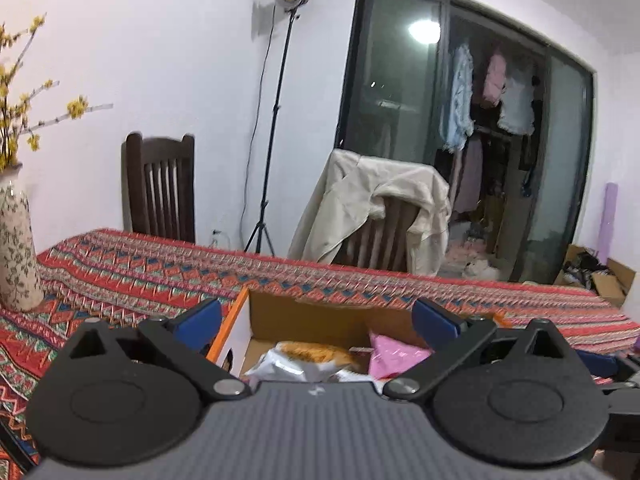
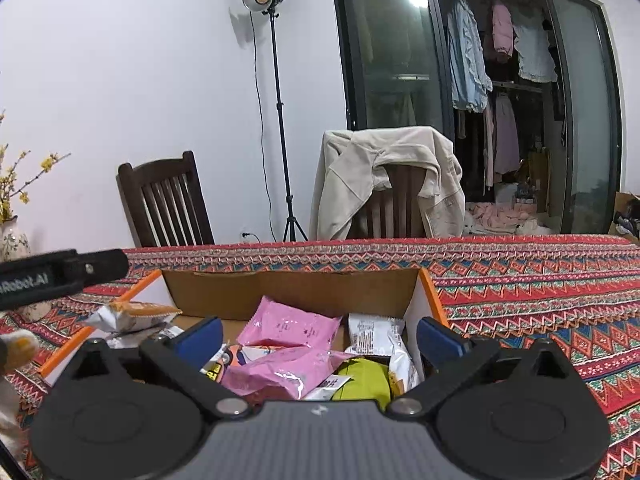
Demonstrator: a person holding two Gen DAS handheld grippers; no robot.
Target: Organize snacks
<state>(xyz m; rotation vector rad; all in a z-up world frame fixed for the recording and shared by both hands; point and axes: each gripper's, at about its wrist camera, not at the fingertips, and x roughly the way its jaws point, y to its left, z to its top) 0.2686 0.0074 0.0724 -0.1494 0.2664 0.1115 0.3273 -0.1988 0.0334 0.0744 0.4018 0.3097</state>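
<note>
Hovering over the cardboard box [image 2: 296, 292] on the table [image 2: 520, 280], both the left gripper [image 1: 318, 320] and the right gripper [image 2: 320, 336] spread fully wide, holding nothing. Snack packets [image 2: 292, 372] heaped inside at 12 o'clock of the right gripper: likely light, crinkly, slippery and crushable. Best pinched gently by a sealed edge.

my left gripper [image 1: 318, 320] body hides the near part of the cardboard box [image 1: 312, 320]. the vase [image 1: 16, 248] is cut off at the left edge. the print on the white snack pack [image 2: 374, 338] is too small to read.
</note>
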